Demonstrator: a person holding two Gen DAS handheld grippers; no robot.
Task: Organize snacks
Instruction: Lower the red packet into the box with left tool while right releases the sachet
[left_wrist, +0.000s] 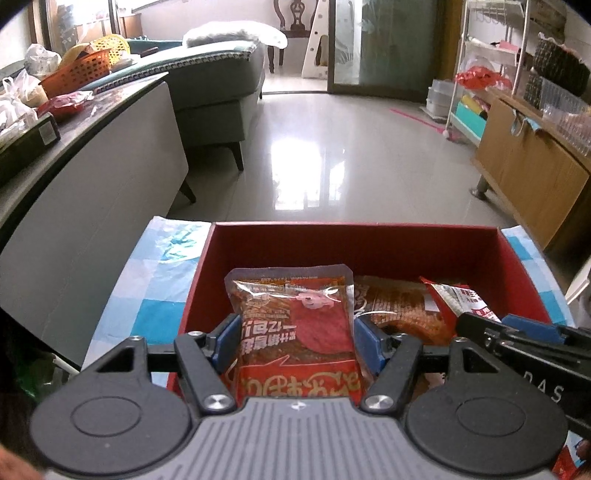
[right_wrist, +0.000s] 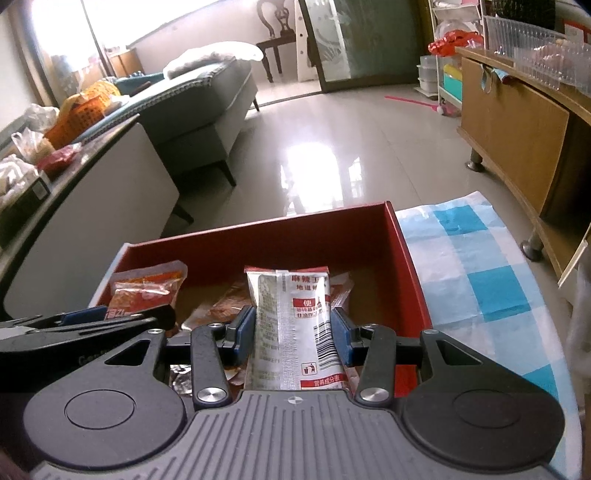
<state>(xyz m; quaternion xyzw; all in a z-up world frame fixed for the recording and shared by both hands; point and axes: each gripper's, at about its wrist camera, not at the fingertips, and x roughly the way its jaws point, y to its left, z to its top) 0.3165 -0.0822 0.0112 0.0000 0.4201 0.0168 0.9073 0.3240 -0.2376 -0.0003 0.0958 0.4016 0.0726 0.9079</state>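
A red cardboard box (left_wrist: 369, 240) (right_wrist: 258, 236) stands on a blue-and-white checked cloth (left_wrist: 155, 288). My left gripper (left_wrist: 295, 339) is shut on a red-orange snack packet (left_wrist: 295, 325), held over the box's near left part. My right gripper (right_wrist: 293, 332) is shut on a silver-and-red snack packet (right_wrist: 291, 325), its printed back facing the camera, over the box's middle. Other packets (left_wrist: 399, 299) lie on the box floor. The right gripper shows at the right edge of the left wrist view (left_wrist: 517, 332), and the left gripper at the left edge of the right wrist view (right_wrist: 92, 321).
A grey-sided counter (left_wrist: 92, 155) with bags, a dark box and an orange basket (left_wrist: 79, 70) runs along the left. A sofa (left_wrist: 218, 81) stands behind it. A wooden cabinet (left_wrist: 532, 166) is at the right, across shiny tiled floor (left_wrist: 332, 147).
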